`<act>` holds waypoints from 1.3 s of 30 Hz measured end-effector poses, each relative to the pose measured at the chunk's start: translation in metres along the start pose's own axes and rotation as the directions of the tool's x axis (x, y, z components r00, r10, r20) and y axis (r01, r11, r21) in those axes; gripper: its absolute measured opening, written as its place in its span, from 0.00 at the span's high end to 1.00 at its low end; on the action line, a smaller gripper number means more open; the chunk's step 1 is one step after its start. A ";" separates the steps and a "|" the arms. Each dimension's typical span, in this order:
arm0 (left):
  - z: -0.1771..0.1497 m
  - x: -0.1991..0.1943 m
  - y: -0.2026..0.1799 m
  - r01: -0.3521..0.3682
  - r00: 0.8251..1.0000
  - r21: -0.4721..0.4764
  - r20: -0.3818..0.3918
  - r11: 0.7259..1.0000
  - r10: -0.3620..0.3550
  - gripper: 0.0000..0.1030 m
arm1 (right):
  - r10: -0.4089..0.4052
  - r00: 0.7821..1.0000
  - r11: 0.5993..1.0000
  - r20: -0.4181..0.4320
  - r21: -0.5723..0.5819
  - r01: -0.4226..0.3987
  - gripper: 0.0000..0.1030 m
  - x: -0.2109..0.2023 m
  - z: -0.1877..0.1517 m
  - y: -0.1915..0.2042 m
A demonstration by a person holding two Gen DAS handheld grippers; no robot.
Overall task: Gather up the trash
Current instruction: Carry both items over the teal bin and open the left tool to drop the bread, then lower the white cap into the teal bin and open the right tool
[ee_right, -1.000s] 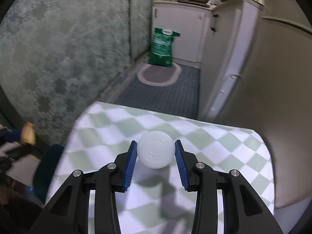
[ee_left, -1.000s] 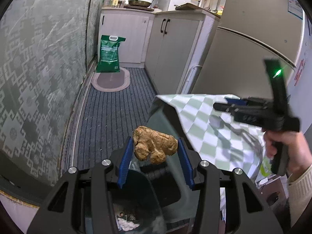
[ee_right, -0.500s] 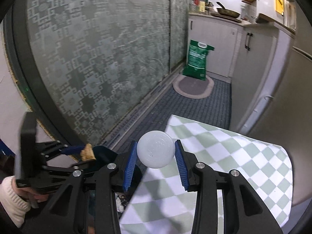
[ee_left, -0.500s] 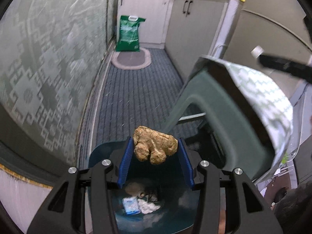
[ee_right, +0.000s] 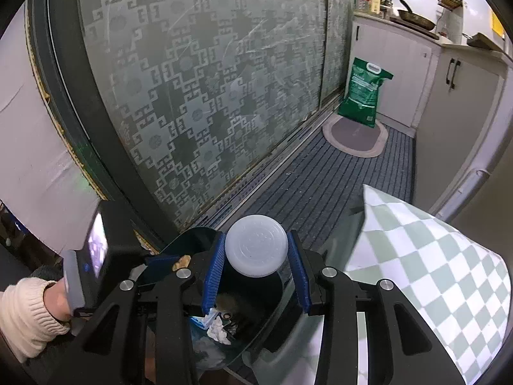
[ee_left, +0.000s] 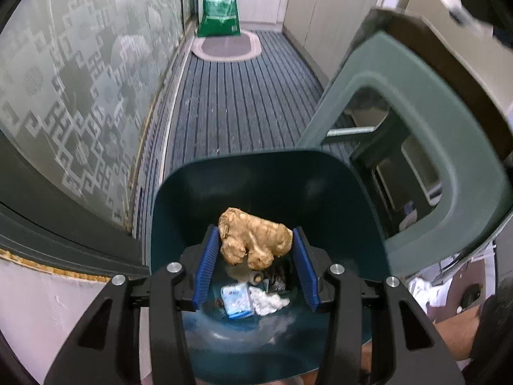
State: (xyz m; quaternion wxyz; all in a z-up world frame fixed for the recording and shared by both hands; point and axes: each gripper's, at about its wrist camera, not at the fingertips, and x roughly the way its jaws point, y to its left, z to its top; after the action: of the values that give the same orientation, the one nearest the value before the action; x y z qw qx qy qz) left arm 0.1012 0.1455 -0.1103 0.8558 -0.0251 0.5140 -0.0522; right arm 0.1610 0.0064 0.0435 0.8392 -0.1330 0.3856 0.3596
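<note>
My left gripper (ee_left: 255, 250) is shut on a knobbly piece of ginger (ee_left: 253, 239) and holds it over the open dark teal trash bin (ee_left: 179, 199). Inside the bin lie a blue packet (ee_left: 236, 300), a white tissue (ee_left: 267, 301) and dark scraps. My right gripper (ee_right: 255, 252) is shut on a round white plastic lid (ee_right: 255, 245), above the same bin (ee_right: 195, 237). The left gripper with the ginger (ee_right: 182, 261) shows at lower left in the right wrist view.
A table with a green-checked cloth (ee_right: 426, 276) stands right of the bin, its grey-green frame (ee_left: 455, 218) close beside it. A patterned glass door (ee_right: 208, 96) runs along the left. A green bag (ee_left: 221, 12) and oval mat (ee_left: 226, 46) lie on the striped floor ahead.
Both grippers have moved from the table over to the bin. The left one has dropped lower over its opening with the ginger. The right one has swung left with the lid.
</note>
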 end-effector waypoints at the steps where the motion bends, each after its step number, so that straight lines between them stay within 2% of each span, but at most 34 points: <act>1: -0.003 0.003 0.000 0.001 1.000 0.008 -0.017 1.000 -0.001 0.52 | 0.001 1.000 1.000 -0.003 -0.002 -0.001 0.62 0.002 0.000 0.001; 9: -0.011 0.008 0.002 0.014 0.999 0.032 -0.039 0.999 -0.013 0.53 | 0.015 0.999 1.000 -0.035 -0.010 -0.015 0.62 0.018 0.000 0.010; 21: -0.008 -0.008 0.014 0.018 1.000 -0.021 0.008 1.000 -0.018 0.68 | 0.025 0.990 0.999 -0.135 -0.029 -0.030 0.62 0.057 -0.015 0.029; 25: -0.004 -0.019 0.020 0.025 0.999 -0.053 0.046 0.998 -0.022 0.73 | 0.026 0.984 0.999 -0.179 -0.034 -0.033 0.62 0.073 -0.025 0.034; 30: 0.002 -0.037 0.026 0.037 0.994 -0.079 0.105 0.996 -0.028 0.75 | 0.026 0.970 0.998 -0.242 -0.053 -0.040 0.62 0.096 -0.039 0.045; 39: 0.013 -0.073 0.030 0.069 0.971 -0.102 0.236 0.992 -0.043 0.76 | 0.033 0.937 0.996 -0.347 -0.065 -0.059 0.62 0.136 -0.069 0.055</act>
State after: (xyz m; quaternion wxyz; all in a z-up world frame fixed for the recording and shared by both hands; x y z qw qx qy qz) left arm 0.0808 0.1840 -0.0434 0.9057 -0.0928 0.4112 -0.0448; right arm 0.1441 0.0787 -0.1006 0.7444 -0.2160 0.5163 0.3642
